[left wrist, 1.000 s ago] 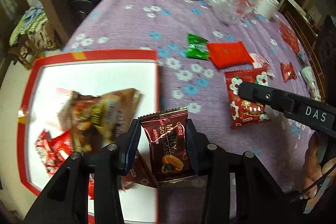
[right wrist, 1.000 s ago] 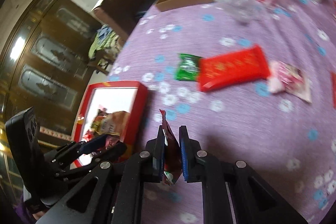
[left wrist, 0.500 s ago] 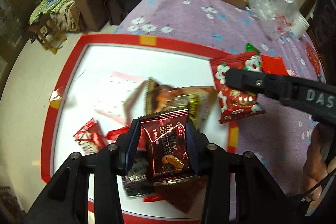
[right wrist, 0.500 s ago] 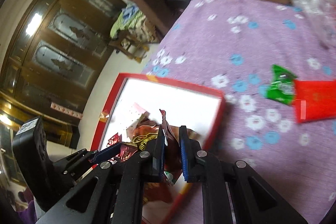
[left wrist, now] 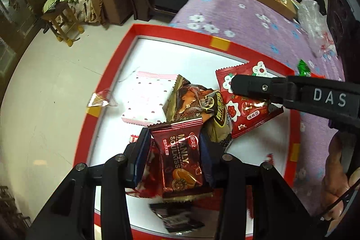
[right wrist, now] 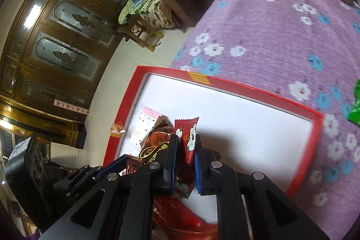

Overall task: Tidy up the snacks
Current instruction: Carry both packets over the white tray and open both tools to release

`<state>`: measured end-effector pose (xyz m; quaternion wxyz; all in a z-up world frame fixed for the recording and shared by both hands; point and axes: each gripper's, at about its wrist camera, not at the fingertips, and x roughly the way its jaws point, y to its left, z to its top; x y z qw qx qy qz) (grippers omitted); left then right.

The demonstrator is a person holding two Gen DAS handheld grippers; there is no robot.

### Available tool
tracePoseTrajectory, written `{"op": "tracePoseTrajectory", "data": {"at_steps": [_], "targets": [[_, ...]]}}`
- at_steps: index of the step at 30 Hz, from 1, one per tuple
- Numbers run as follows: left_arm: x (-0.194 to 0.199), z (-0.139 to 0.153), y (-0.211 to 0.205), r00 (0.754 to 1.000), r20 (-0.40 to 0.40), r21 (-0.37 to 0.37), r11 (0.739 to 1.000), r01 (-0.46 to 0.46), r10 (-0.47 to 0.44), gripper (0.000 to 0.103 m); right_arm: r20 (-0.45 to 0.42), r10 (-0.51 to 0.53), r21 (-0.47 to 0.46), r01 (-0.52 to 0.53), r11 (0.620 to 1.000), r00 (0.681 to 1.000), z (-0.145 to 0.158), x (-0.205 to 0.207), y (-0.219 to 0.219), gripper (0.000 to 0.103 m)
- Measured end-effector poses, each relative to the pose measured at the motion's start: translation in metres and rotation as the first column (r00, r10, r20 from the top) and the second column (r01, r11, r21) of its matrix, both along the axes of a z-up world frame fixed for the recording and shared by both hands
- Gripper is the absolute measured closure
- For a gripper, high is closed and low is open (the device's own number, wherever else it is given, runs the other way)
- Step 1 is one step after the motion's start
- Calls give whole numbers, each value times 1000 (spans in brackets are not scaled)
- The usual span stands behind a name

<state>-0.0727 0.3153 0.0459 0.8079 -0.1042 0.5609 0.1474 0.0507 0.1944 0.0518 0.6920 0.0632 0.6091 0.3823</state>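
Both tongs hover over the red tray [left wrist: 243, 53], left tongs [left wrist: 174, 150] gripping a maroon packet [left wrist: 180, 156], right tongs [right wrist: 184, 161] apparently pinching a red packet [right wrist: 187, 138].

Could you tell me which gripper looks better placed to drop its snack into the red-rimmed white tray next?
Probably the right gripper: its red flower-print packet hangs over a bare part of the red-rimmed white tray. The left gripper holds its dark red Manly Soulkiss packet above piled snacks.
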Motion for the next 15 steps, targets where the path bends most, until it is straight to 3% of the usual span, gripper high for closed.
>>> {"op": "tracePoseTrajectory", "data": {"at_steps": [7,10,12,14,15], "targets": [[-6,-10,23,999,-10,-41,998,-39,39,62,24,11,-35,-10,999,1000,-1,-6,22,83],[-6,-8,22,998,-14,-14,998,-59,59,62,24,13,-53,-12,999,1000,0,-9,25,65],[-6,-5,21,997,-20,16,997,-80,80,57,31,-17,-49,18,999,999,3,-9,15,45],[-5,-1,20,994,-15,61,992,-109,111,44,49,-57,-42,59,997,997,7,-8,-2,43],[-5,2,18,992,-7,89,989,-122,123,42,54,-70,-38,73,997,996,8,-7,-10,43]]}}
